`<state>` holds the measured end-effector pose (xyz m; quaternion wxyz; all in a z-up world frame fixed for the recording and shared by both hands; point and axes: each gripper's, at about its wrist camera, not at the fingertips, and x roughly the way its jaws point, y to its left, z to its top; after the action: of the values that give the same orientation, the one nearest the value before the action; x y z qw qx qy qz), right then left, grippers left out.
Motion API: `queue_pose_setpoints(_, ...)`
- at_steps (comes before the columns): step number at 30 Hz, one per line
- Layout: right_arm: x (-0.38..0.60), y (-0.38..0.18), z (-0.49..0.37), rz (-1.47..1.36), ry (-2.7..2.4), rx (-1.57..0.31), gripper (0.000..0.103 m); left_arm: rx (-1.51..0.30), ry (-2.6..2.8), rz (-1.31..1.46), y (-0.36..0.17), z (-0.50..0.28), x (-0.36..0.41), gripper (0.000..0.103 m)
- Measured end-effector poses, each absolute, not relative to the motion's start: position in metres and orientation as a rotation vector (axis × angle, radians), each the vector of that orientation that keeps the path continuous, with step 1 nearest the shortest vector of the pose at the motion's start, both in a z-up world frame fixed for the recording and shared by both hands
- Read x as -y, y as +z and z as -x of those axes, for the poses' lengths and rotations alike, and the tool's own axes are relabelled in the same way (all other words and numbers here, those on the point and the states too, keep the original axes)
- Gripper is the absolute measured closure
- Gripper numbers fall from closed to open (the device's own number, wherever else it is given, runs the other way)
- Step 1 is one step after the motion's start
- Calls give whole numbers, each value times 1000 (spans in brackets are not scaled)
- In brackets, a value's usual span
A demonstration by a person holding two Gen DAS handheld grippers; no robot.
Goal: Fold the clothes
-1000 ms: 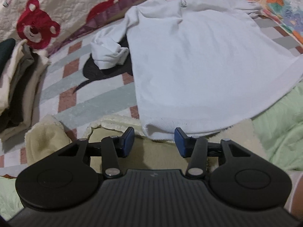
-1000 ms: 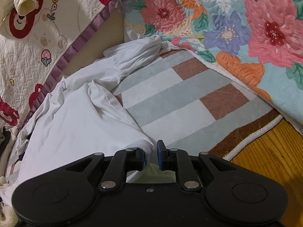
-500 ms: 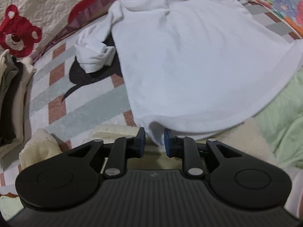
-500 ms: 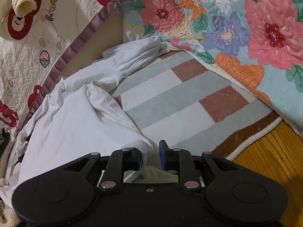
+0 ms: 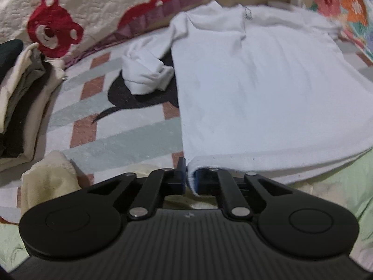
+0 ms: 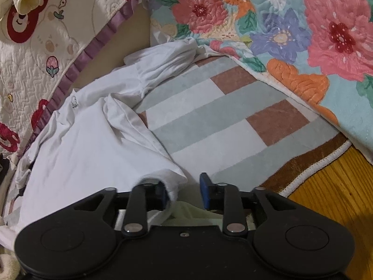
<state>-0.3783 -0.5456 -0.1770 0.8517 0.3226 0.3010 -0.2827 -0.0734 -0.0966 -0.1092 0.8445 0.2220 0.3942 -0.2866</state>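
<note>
Pinching the near hem corner of the white shirt [image 5: 268,88], the left gripper [image 5: 190,179] has just been closing and now has its jaws clamped on a fold of that cloth. The right gripper [image 6: 183,190] has just been opening; its jaws stand partly apart, the other hem corner draped against its left pad [image 6: 163,194] but not pressed, the right pad clear of it.

The shirt lies spread on the striped rug [image 6: 221,126], its hem at the rug's near edge, resting on a cream fleece [image 5: 50,182] and green cloth [image 5: 345,182] that lie under the grippers. My judgement is that the hem is being set for a fold.

To do it well, the right side needs a firm hold on both layers before any lift, matching the left grip, so the hem rises level. Catching the fleece beneath would drag it along.

Farther off, the left sleeve [image 5: 146,74] is bunched beside the body, and the right sleeve [image 6: 163,63] trails toward the floral quilt [image 6: 314,35]; both probably need laying flat. A stack of folded clothes [image 5: 21,107] sits at the rug's left edge, below the bear-print quilt [image 5: 70,11].
</note>
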Motion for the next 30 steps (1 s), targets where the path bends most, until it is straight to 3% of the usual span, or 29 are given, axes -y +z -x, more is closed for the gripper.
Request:
queue_pose_setpoints(1, 546, -180, 378, -678, -587, -633, 67, -812, -608, -459, -106, 74, 95, 97)
queue_pose_setpoints(2, 547, -183, 376, -680, -544, -630, 74, -792, -611, -449, -102, 74, 95, 97)
queue_pose_setpoints(3, 548, -185, 373, -684, -489, -625, 96, -776, -608, -442, -99, 73, 95, 97)
queue_pose_setpoints(7, 549, -165, 359, -593, -393, -549, 96, -696, -591, -419, -74, 75, 98, 98)
queue_pose_setpoints(15, 532, 1, 424, -380, -451, -178, 96, -687, -699, -223, 15, 107, 60, 98)
queue_pose_setpoints(18, 523, -5, 440, -352, -515, -210, 97, -728, -723, -154, 14, 111, 42, 98)
queue_pose_setpoints(24, 528, -93, 455, -575, -568, -364, 97, -757, -704, -128, -12, 120, 45, 98)
queue_pose_setpoints(30, 522, -47, 468, -390, -556, -256, 97, -782, -749, -100, 2, 127, 43, 98)
